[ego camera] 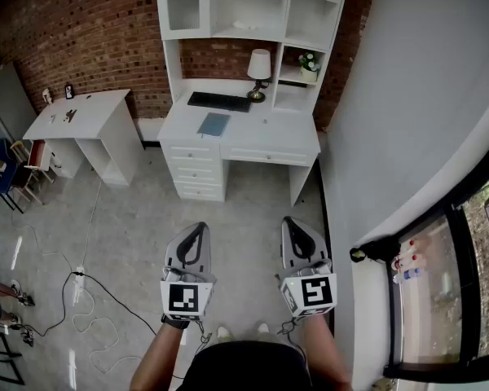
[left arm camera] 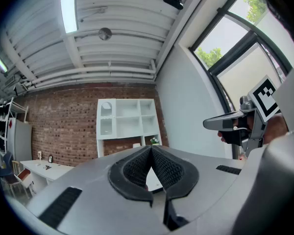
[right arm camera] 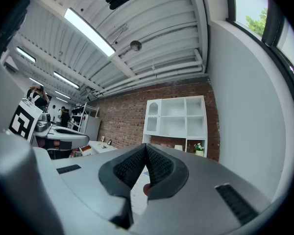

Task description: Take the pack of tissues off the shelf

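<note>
1. The left claw (left arm camera: 151,148) is pressed together. Its dark ribbed pads meet at the tip with nothing between them.
2. The right claw (right arm camera: 146,146) is also pressed together, tip to tip, and holds nothing.
3. In the head view, the person holds both claws side by side over the pale floor (ego camera: 138,218). They point toward a white tabletop (ego camera: 269,129) that stands against the brick wall (ego camera: 90,23), and they are well apart from it.
4. A white shelf (ego camera: 183,10) with open compartments rises above that tabletop. In its middle compartment lies a pale, flat thing that is probably the pack of tissues (ego camera: 243,25). It is too small to make out for certain, and it is well apart from both claws.
5. A small potted plant (ego camera: 309,62) sits in a lower right compartment of the shelf.
6. A lamp (ego camera: 259,68) with a pale shade stands on the tabletop under the shelf. A dark keyboard (ego camera: 218,102) lies just to its left, and a blue book (ego camera: 213,125) lies in front of the keyboard.
7. A second white tabletop (ego camera: 77,108) stands to the left with a few small things on it. Cables (ego camera: 81,296) trail across the floor.
</note>
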Tool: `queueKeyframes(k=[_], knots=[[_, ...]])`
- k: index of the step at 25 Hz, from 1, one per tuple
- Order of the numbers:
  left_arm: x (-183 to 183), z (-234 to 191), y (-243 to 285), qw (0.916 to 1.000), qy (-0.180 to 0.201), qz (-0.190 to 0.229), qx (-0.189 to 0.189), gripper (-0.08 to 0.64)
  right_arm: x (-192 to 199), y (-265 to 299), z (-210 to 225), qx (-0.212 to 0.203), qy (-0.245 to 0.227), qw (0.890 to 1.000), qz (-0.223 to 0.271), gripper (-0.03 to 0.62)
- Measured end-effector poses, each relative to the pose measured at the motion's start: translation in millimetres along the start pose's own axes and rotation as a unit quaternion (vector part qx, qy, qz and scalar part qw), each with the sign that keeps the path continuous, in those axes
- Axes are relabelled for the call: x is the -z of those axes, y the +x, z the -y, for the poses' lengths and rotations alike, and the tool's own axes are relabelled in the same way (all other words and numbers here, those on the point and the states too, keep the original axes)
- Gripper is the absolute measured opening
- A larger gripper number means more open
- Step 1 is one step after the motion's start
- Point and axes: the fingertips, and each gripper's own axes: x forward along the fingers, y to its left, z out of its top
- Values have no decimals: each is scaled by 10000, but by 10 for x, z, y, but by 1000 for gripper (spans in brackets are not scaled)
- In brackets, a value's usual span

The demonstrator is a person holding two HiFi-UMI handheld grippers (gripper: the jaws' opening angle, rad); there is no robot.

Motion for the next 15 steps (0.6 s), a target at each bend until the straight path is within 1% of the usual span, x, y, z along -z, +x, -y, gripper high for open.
queueKeyframes(k=[4,7,10,12,15], knots=[[29,-100,49,10000,4,-16,65,14,-10,83,-108,-18,-61,10000,-21,2],[59,-83,84,9999,24,-83,116,14,33,85,-112,-37,-73,9999,-102,2],[0,-43,144,9998,-139,51,151,14,42,114,-59,-92,-73,9998,-149,2],[-31,-52,177,9996,-234,118,127,14,10,155,-22,-109,-33,9999,-86,2],[-44,-97,200,9998,-162,107,100,14,-54,227,-2,-169,40,9998,52,2]])
